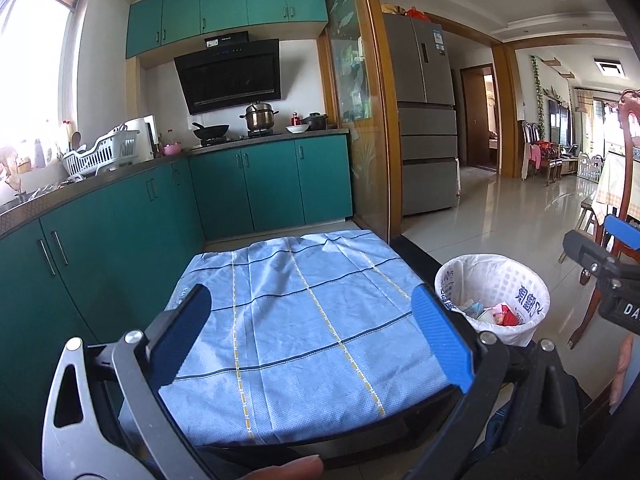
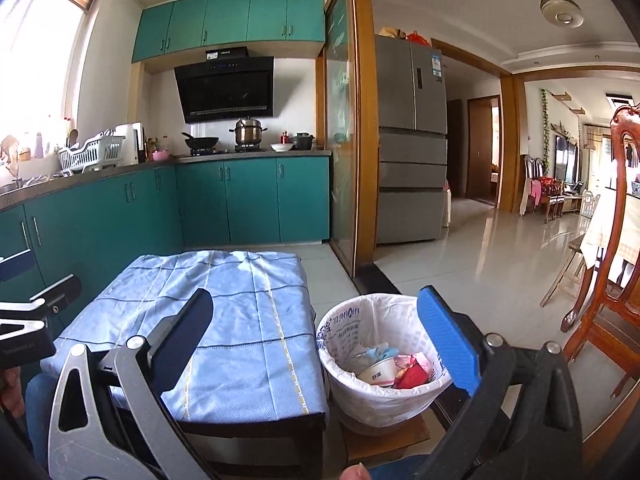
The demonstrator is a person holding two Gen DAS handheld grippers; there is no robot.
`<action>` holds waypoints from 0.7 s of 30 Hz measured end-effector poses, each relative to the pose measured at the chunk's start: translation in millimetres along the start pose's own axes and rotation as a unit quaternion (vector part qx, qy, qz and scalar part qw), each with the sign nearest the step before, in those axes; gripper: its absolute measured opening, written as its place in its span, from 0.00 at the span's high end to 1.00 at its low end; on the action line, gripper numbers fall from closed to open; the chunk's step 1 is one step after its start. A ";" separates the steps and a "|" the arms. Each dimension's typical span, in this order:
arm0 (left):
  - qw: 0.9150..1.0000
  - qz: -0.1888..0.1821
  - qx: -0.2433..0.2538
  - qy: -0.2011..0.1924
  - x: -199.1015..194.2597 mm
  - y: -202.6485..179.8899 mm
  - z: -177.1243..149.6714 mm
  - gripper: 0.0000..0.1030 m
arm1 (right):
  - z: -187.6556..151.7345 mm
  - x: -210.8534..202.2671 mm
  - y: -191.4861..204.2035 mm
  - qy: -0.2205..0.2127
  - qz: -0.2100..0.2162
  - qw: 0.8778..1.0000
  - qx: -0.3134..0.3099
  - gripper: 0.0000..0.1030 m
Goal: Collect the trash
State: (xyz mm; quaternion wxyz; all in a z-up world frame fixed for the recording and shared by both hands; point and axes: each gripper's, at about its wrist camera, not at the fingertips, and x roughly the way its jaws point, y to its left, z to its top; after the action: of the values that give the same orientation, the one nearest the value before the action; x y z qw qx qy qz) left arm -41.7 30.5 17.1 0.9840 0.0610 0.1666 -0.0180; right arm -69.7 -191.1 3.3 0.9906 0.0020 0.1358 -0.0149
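Note:
A small bin with a white liner bag [image 1: 494, 292] [image 2: 384, 364] stands on the floor to the right of a low table covered by a blue checked cloth [image 1: 304, 320] [image 2: 224, 320]. Inside the bin lie a paper cup, red wrappers and bluish scraps [image 2: 394, 368]. My left gripper [image 1: 308, 336] is open and empty above the cloth. My right gripper [image 2: 320, 340] is open and empty, held above the gap between table and bin. The right gripper also shows at the right edge of the left wrist view [image 1: 608, 276].
Green kitchen cabinets [image 1: 120, 216] run along the left and back, with a dish rack, wok and pot on the counter. A glass sliding door [image 1: 360, 120] and a fridge [image 1: 424, 112] stand behind. A wooden chair [image 2: 612, 280] stands at right on the tiled floor.

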 end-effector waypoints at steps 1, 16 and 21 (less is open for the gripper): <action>1.000 0.000 -0.001 0.001 0.8 0.5 -0.3 0.03 | -0.4 -0.1 0.3 -0.001 0.000 1.000 0.000 0.03; 1.000 -0.003 -0.001 0.011 9.8 0.9 -1.7 0.03 | -5.0 2.0 1.1 0.007 -0.002 1.000 -0.001 0.03; 1.000 -0.005 0.000 0.012 10.7 0.2 -2.2 0.03 | -4.6 1.7 1.3 0.008 -0.001 1.000 -0.001 0.03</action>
State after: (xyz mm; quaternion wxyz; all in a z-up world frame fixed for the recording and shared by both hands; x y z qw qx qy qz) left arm -32.4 30.9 11.6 0.9818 0.0601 0.1789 -0.0216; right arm -69.3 -189.8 -1.6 0.9895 0.0006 0.1435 -0.0157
